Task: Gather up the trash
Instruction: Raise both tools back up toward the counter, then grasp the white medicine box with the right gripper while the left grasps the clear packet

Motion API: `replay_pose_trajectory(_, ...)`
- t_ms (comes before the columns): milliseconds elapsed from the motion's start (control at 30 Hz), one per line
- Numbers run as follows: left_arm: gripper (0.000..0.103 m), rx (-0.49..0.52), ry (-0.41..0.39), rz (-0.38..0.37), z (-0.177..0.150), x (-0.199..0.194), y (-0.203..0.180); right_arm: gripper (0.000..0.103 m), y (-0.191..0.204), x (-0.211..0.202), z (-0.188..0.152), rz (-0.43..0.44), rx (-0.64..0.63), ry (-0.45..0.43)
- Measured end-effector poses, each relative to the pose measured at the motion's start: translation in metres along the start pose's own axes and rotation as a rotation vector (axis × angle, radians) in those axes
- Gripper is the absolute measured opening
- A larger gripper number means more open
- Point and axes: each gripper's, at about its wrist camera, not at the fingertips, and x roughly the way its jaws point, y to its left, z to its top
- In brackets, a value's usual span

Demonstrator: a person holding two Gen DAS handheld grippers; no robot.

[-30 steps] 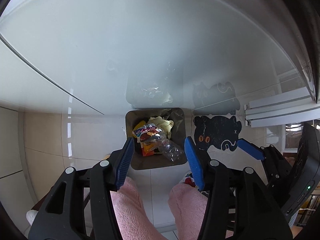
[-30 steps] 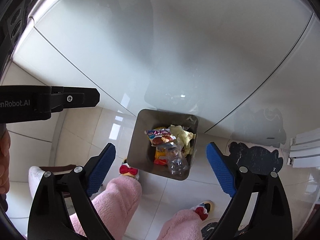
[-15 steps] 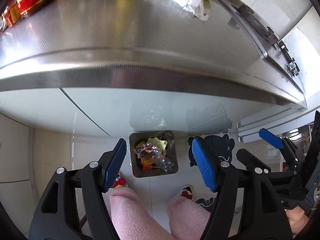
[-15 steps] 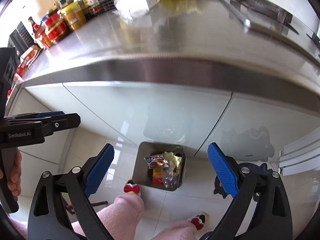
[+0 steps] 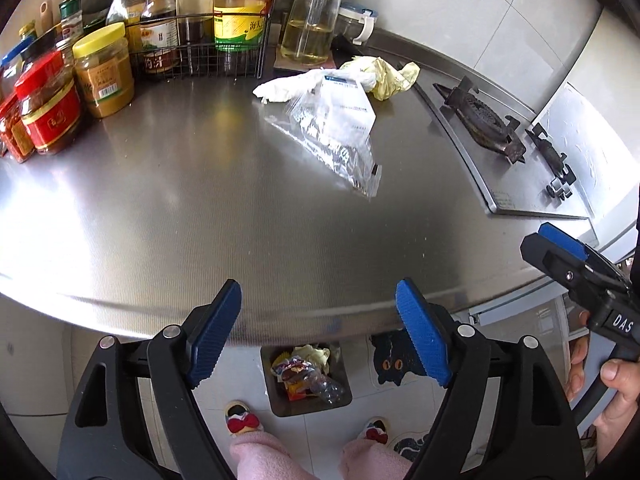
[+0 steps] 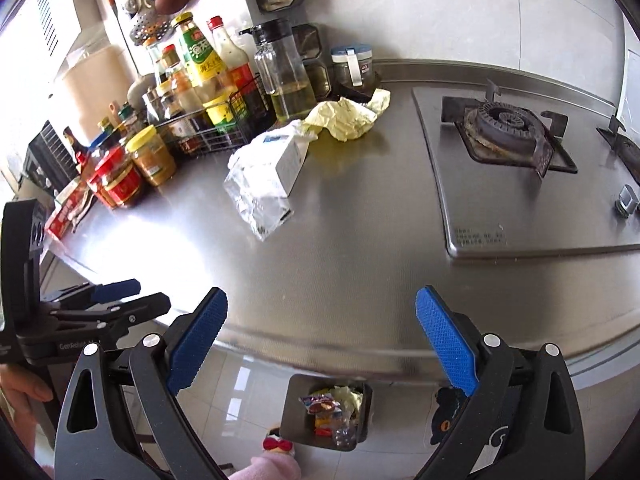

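On the steel counter lie a clear plastic bag with a white box in it, a white tissue and crumpled yellow paper. The same bag, box and yellow paper show in the right wrist view. On the floor below stands a grey bin holding wrappers and a bottle. My left gripper hovers over the counter's front edge, jaws opening, nothing between them. My right gripper is open and empty.
Jars and sauce bottles crowd the counter's back left, some in a wire rack. A gas hob fills the right side. A black cat mat and slippered feet are on the floor by the bin.
Both grippers have risen from in front of the cabinet and bin to above the counter edge, so the countertop and its trash have come into view. The left jaws have spread wider.
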Motion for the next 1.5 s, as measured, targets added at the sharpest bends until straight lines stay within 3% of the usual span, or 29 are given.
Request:
replay_pose_trajectory(333, 0.075, 0.044, -0.019, -0.048, 0.053, 0.043, -0.004, 0.099, 0.000, 0.064, 0.074, 0.097, 0.093, 0.046)
replay_pose_trajectory(500, 0.075, 0.064, -0.043, 0.001, 0.076, 0.059, 0.005, 0.099, 0.008, 0.099, 0.100, 0.146, 0.116, 0.091)
replay_pose_trajectory(700, 0.075, 0.101, -0.044, 0.003, 0.105, 0.070, 0.026, 0.095, 0.027, 0.133, 0.124, 0.166, 0.117, 0.143)
replay_pose_trajectory(867, 0.076, 0.126, -0.023, -0.049, 0.116, 0.080, 0.039, 0.093, 0.035, 0.156, 0.134, 0.170, 0.150, 0.179)
replay_pose_trajectory(1100, 0.076, 0.133, 0.018, -0.185, 0.121, 0.093, 0.051, 0.091, 0.039, 0.182, 0.135, 0.138, 0.190, 0.225)
replay_pose_trajectory(1433, 0.075, 0.210, 0.060, -0.302, 0.111, 0.100, 0.029, 0.066, 0.019, 0.189, 0.122, 0.105, 0.254, 0.279)
replay_pose_trajectory(1500, 0.062, 0.214, 0.067, -0.322, 0.109, 0.103, 0.025, 0.057, 0.016, 0.187, 0.122, 0.097, 0.255, 0.276)
